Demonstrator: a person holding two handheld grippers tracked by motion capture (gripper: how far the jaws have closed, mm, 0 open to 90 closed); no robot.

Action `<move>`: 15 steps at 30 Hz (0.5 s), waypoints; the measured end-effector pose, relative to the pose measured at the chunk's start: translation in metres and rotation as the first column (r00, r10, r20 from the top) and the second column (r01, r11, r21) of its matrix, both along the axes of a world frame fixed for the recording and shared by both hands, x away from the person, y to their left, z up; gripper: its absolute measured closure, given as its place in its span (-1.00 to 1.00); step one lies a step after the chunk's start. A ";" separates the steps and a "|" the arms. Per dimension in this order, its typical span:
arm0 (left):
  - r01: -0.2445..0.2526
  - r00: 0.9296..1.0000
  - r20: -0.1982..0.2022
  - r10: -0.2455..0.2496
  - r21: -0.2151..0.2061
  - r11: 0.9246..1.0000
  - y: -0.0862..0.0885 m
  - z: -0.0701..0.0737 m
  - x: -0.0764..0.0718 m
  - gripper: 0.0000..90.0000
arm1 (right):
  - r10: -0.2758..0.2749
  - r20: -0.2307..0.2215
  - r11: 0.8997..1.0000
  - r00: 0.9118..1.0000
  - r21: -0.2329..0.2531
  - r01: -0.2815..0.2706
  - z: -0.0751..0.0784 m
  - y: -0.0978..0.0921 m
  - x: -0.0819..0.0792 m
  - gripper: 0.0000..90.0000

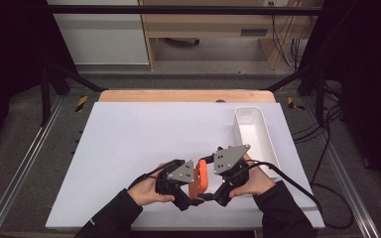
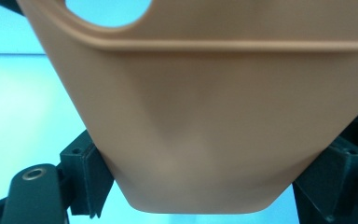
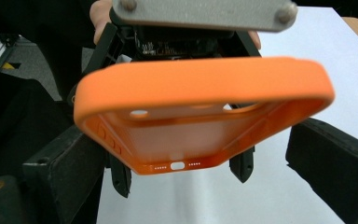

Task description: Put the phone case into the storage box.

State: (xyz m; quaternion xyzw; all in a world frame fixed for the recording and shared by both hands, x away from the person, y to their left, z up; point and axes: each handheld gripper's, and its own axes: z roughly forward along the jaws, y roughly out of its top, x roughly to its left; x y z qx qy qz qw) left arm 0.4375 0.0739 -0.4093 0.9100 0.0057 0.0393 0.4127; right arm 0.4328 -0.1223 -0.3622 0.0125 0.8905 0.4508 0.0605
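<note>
Facing each other low over the counter (image 1: 129,134), left gripper (image 1: 187,194) clamps the orange phone case (image 1: 198,181); right gripper (image 1: 217,194) has its jaws spread wide around it.

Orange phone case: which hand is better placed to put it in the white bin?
Probably right: the right gripper lies nearer the white bin, its fingers open either side of the orange phone case. The left gripper holds the case but sits farther away.
</note>
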 end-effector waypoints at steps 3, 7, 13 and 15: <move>0.006 1.000 0.007 -0.006 0.002 1.000 -0.001 0.000 -0.001 -0.65 | 0.006 -0.001 1.000 1.000 0.005 -0.006 0.000 0.000 0.000 -0.85; 0.012 1.000 0.005 -0.012 -0.001 1.000 -0.001 0.000 -0.002 -0.65 | 0.019 -0.005 1.000 1.000 0.010 -0.019 0.000 0.000 0.000 -0.82; 0.013 1.000 0.007 -0.013 0.003 1.000 -0.002 -0.001 -0.002 -0.65 | 0.030 -0.011 0.999 0.999 0.016 -0.030 -0.001 0.000 0.000 -0.76; 0.015 1.000 0.005 -0.015 0.005 1.000 -0.002 -0.001 -0.002 -0.65 | 0.037 -0.016 0.999 0.999 0.018 -0.037 -0.001 0.000 0.000 -0.73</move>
